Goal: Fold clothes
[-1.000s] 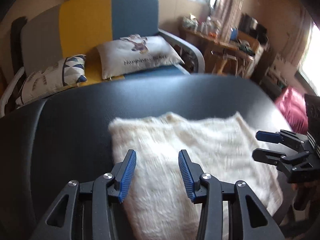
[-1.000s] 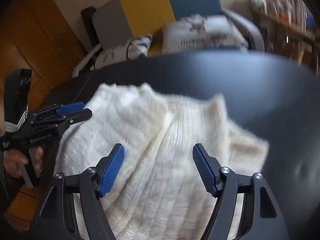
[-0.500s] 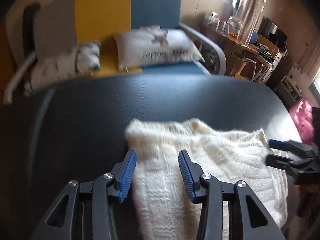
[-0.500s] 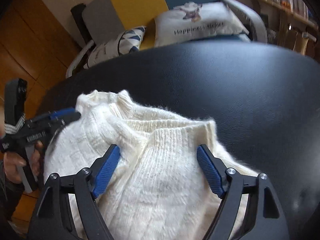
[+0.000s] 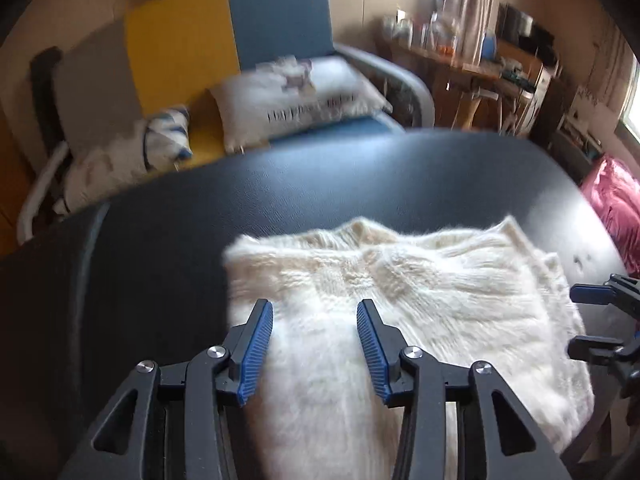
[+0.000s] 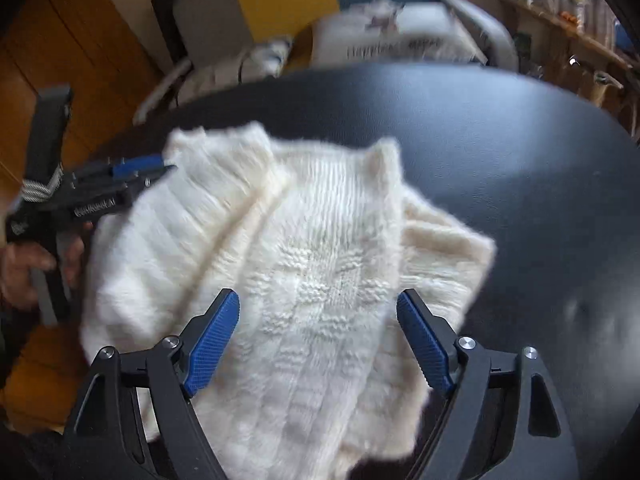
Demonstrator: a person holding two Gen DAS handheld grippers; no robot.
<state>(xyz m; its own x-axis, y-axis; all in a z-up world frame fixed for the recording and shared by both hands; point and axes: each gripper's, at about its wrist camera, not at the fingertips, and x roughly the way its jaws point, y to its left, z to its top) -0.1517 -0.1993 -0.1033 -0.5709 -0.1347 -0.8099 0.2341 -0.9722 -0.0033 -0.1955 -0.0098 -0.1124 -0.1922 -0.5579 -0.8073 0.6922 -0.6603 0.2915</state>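
A fluffy cream knitted sweater (image 5: 420, 304) lies folded into a rough rectangle on the black table (image 5: 320, 184); it also shows in the right wrist view (image 6: 288, 264). My left gripper (image 5: 316, 340) is open and empty, hovering over the sweater's near left part. It appears in the right wrist view (image 6: 136, 176) at the sweater's left edge. My right gripper (image 6: 320, 340) is open and empty above the sweater's near edge. It appears at the right edge of the left wrist view (image 5: 600, 316).
A grey, yellow and blue sofa (image 5: 224, 40) with pillows (image 5: 304, 96) stands behind the table. A cluttered wooden shelf (image 5: 480, 64) is at the back right. A pink bag (image 5: 612, 204) sits beyond the table's right edge. The table's front edge is close to both grippers.
Both grippers have shifted a little over the sweater while staying open. The sweater lies slightly nearer and more bunched in the right wrist view.
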